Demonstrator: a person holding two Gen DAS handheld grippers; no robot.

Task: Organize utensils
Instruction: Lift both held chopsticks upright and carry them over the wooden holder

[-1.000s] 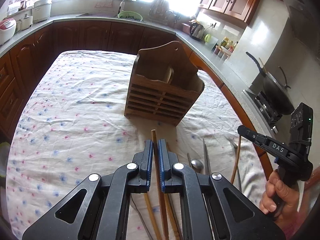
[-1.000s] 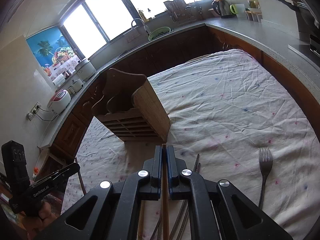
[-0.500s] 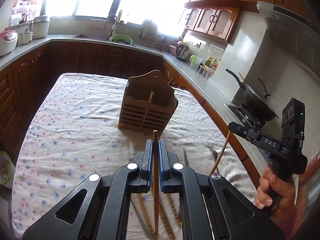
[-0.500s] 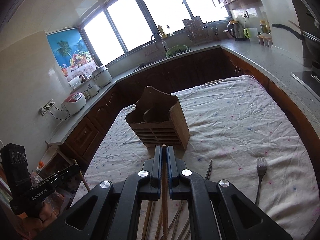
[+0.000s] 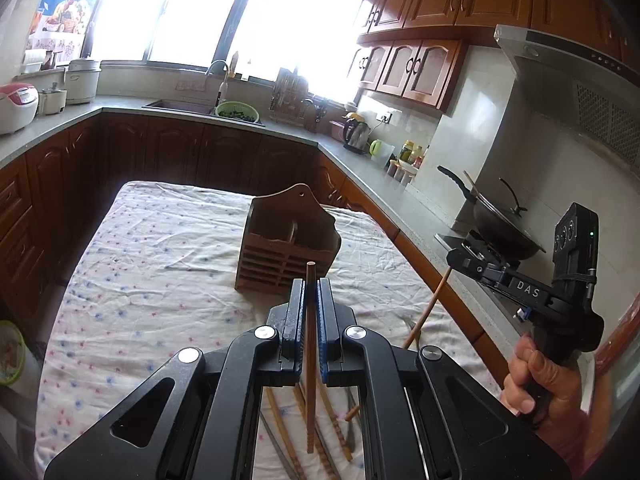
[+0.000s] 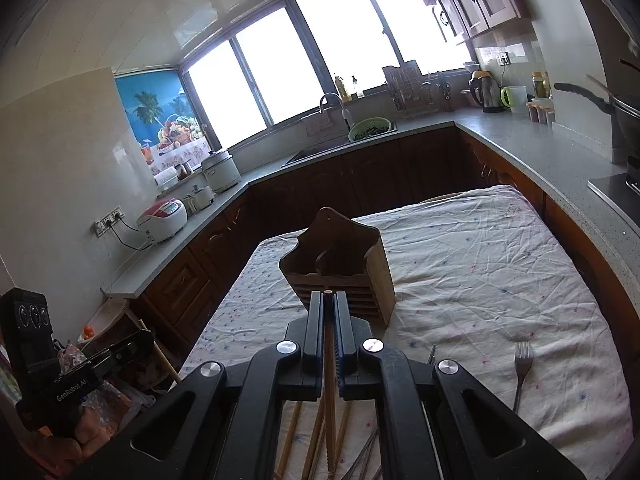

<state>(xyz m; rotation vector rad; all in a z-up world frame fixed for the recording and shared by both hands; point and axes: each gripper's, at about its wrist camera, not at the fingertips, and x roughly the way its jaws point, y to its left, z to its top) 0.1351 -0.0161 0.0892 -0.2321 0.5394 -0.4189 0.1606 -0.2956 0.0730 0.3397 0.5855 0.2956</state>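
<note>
The left gripper point(image 5: 310, 292) is clamped on one wooden chopstick point(image 5: 309, 360); the right gripper point(image 6: 329, 312) pinches a second chopstick point(image 6: 329, 392). Ahead, one wooden holder point(image 6: 340, 268) stands on the tablecloth point(image 6: 480, 264); one fork point(image 6: 522, 364) lies right, and several chopsticks point(image 5: 334, 428) lie below.

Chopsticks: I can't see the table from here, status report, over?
Left gripper shut on one chopstick; right gripper shut on another chopstick. Wooden holder ahead, path clear. More utensils on the cloth.
</note>
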